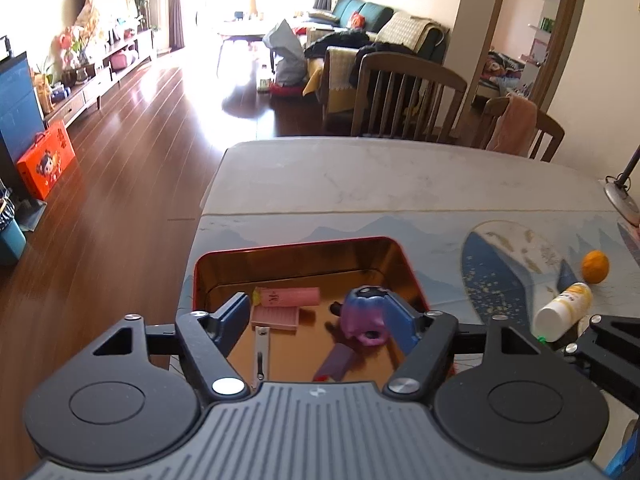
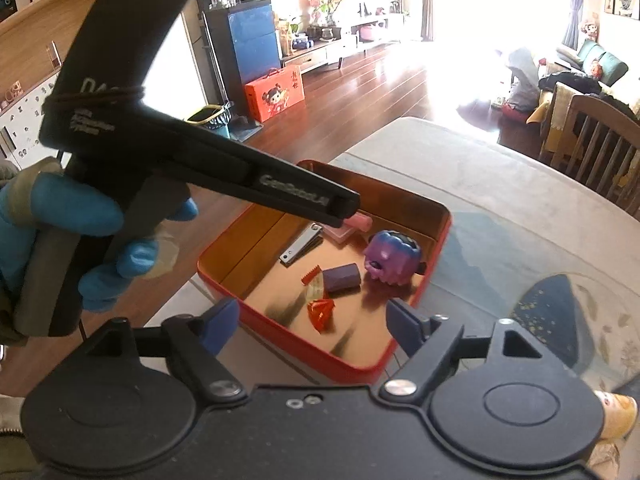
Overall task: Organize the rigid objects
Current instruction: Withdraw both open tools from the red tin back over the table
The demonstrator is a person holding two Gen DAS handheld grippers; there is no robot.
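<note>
Both tools hang over the red tin on the desk, jaws apart and nothing between them: the left tool and the right tool alike. In the tin lie one purple toy, one pink tube on one pink card, one nail clipper, one dark purple block and two wrapped sweets, one pale and one red. Still outside is one white bottle, lying on its side on the desk, just right of the tin from the left view, with one orange beyond it. The bottle's long axis runs slantwise, its base toward the tin, its cap end toward the orange. It lies to the right of the left tool and close under the right tool's body, so the right hand is likely nearer; it would probably need to swing right and close across the bottle's narrow width.
</note>
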